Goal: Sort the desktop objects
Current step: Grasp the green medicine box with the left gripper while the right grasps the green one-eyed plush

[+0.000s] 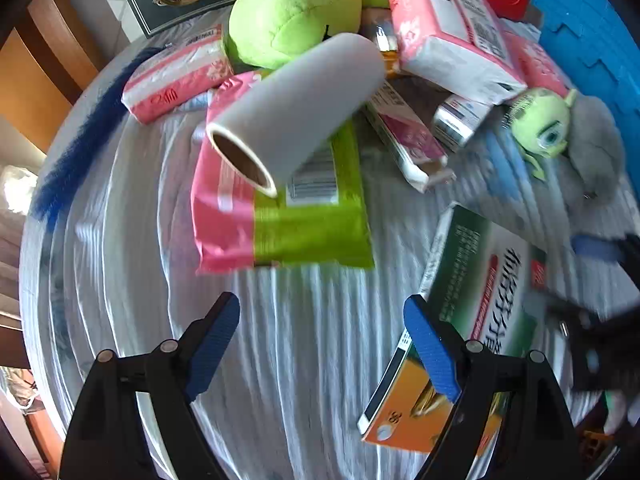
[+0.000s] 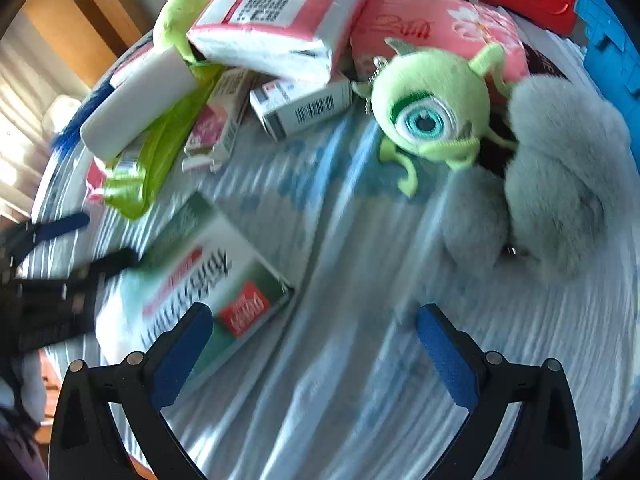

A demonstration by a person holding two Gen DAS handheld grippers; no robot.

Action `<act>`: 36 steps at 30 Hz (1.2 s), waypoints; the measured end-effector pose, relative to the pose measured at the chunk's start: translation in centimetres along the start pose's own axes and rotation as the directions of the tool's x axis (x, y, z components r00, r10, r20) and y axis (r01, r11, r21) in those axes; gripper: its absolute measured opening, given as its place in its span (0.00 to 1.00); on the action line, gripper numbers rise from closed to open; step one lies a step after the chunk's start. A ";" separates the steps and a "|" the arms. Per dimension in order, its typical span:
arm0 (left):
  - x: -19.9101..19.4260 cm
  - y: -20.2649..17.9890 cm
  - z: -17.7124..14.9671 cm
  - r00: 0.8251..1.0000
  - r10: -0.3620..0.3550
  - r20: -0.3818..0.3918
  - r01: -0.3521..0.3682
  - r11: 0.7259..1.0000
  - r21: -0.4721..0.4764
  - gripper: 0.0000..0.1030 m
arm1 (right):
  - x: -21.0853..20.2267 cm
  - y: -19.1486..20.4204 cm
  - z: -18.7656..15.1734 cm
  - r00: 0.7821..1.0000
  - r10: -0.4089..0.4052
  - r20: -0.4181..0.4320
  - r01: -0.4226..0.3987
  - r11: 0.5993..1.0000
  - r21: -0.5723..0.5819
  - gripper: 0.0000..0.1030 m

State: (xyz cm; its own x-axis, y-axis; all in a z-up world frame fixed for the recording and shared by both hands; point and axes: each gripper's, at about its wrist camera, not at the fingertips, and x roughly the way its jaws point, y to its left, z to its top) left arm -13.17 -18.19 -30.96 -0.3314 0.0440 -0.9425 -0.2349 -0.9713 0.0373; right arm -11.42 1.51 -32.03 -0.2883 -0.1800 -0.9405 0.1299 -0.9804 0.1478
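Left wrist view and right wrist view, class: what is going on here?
Two hand-held claws hover open over a cluttered striped cloth, neither holding anything. The left claw faces a white roll lying on a pink-and-green packet, with a green-and-white box beside its right finger. The right claw faces a one-eyed green plush and a grey fluffy toy.

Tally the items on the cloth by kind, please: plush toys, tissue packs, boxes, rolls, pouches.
Plush toys: 3 (large green, one-eyed green, grey)
Pink tissue packs: 3 visible
Boxes: 3
Rolls: 1
Pouches: 1
Total: 11
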 end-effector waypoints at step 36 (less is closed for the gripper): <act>3.7 -4.9 1.4 0.997 -0.074 0.026 0.077 0.986 -0.149 0.87 | -6.2 -5.5 3.7 0.983 0.039 0.177 -0.049 0.997 0.054 0.69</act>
State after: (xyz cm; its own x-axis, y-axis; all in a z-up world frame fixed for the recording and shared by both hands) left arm -14.51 -12.94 -34.20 -0.3367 0.1220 -0.9337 -0.1210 -0.9890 -0.0856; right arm -13.86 7.76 -25.90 -0.4462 -0.2291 -0.8651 0.0929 -0.9733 0.2098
